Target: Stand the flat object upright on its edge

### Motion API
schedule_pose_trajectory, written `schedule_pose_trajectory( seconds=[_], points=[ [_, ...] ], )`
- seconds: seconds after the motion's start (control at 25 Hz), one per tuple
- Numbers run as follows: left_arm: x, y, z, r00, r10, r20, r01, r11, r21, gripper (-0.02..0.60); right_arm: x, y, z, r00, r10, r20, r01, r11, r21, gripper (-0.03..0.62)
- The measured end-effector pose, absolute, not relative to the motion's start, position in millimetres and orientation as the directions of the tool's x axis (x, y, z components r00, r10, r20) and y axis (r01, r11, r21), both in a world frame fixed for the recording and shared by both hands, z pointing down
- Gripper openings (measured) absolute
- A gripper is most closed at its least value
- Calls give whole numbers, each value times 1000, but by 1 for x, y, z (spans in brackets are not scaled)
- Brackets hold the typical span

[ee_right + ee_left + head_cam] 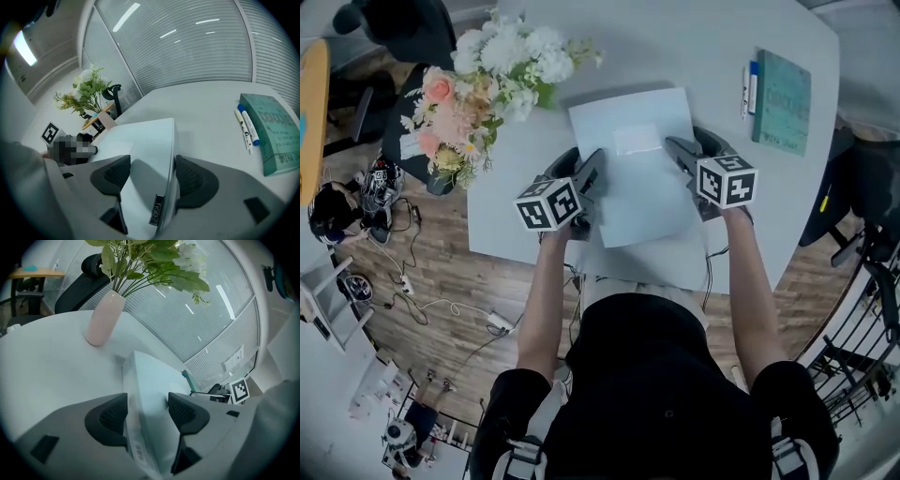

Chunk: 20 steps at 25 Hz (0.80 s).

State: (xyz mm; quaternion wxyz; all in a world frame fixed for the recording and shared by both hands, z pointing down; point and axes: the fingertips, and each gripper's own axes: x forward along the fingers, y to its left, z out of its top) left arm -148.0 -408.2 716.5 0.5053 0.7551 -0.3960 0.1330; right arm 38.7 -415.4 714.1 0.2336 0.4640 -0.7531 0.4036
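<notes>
A flat pale blue box point(633, 164) lies on the white table point(703, 56) with a small white label on its top face. My left gripper point(591, 178) sits at the box's left edge. In the left gripper view the edge of the box point(150, 380) runs between the jaws of this gripper point(147, 413), with a gap at the right pad, so it stands open. My right gripper point(684, 155) is at the box's right edge. In the right gripper view the box point(145, 145) passes between its spread jaws point(150, 176), which are open.
A pink vase of flowers point(478, 84) point(104, 317) stands at the table's left, close to the box. A teal book point(783, 101) point(272, 131) and pens point(750, 89) point(247, 129) lie at the right. An office chair point(403, 28) stands beyond the table's left edge.
</notes>
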Motion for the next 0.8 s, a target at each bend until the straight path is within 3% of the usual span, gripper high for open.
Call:
schedule_pose_trajectory(
  seconds=[0.8],
  points=[
    [-146, -403, 712, 645, -468, 604, -736, -168, 655, 262, 35, -412, 708, -474, -508, 720, -880, 241, -409, 311]
  ],
)
